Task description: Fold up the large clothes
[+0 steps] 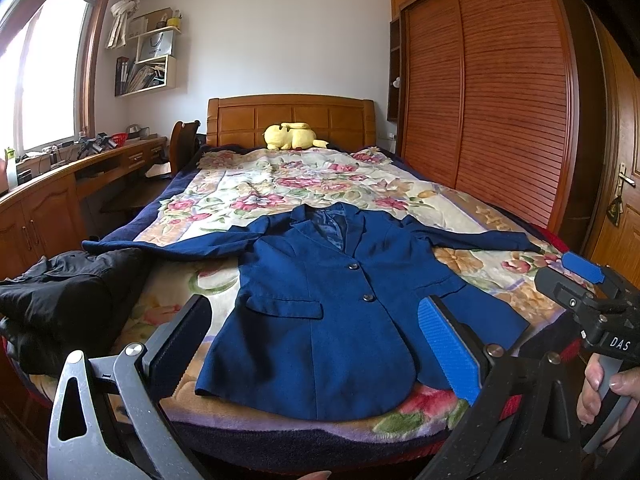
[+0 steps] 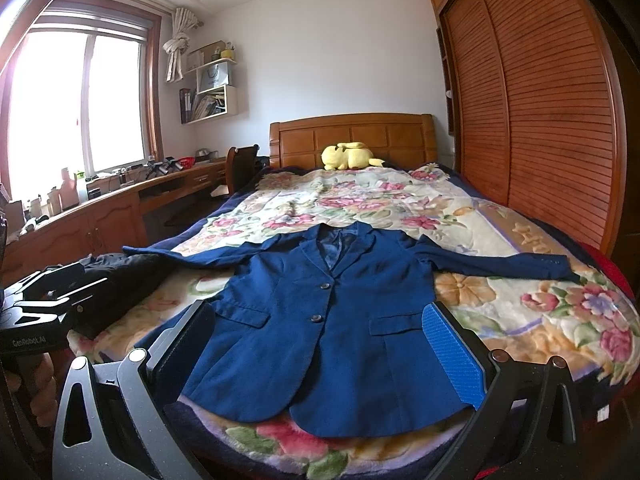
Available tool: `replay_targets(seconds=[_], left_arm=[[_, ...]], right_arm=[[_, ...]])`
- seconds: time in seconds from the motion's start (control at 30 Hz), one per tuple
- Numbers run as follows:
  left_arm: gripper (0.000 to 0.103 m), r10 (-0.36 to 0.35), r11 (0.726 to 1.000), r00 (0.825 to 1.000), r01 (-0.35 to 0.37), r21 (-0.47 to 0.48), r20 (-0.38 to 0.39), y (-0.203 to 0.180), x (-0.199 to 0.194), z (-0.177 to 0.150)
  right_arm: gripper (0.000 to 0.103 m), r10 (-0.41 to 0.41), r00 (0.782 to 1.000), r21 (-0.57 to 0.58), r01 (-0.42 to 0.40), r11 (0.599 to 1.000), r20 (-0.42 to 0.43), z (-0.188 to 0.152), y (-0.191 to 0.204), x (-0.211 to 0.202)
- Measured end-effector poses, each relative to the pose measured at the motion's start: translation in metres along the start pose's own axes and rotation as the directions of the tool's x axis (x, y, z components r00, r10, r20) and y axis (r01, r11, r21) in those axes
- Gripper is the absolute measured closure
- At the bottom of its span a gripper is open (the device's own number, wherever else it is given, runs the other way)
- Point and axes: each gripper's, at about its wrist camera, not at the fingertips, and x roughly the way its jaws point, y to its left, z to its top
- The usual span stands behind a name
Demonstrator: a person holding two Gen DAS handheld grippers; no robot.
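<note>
Left wrist: navy blazer (image 1: pixel 328 304) front-up, buttoned, sleeves spread, flat on floral blanket (image 1: pixel 248 196); black garment (image 1: pixel 68 296) at its left; left gripper (image 1: pixel 316 352) wide open, empty | Right wrist: blazer (image 2: pixel 320 332) near foot of bed; yellow plush (image 2: pixel 350 156) by headboard; right gripper (image 2: pixel 320 360) wide open, empty.

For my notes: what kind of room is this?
A bedroom, most likely: a bed with a wooden headboard, a wardrobe beside it, and a desk under the window.
</note>
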Motion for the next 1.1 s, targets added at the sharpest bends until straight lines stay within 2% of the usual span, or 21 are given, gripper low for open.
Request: replay_targets(seconds=[0.67, 1.1], left_arm=[[0.000, -0.005, 1.000, 1.000, 0.005, -0.007, -0.001, 0.002, 0.000, 0.000], [0.000, 0.007, 1.000, 1.000, -0.007, -0.022, -0.025, 0.013, 0.016, -0.008]], right_arm=[[0.000, 0.014, 1.000, 0.008, -0.014, 1.000, 0.006, -0.001, -0.002, 0.002], [0.000, -0.003, 1.000, 0.007, 0.003, 1.000, -0.008, -0.002, -0.001, 0.012]])
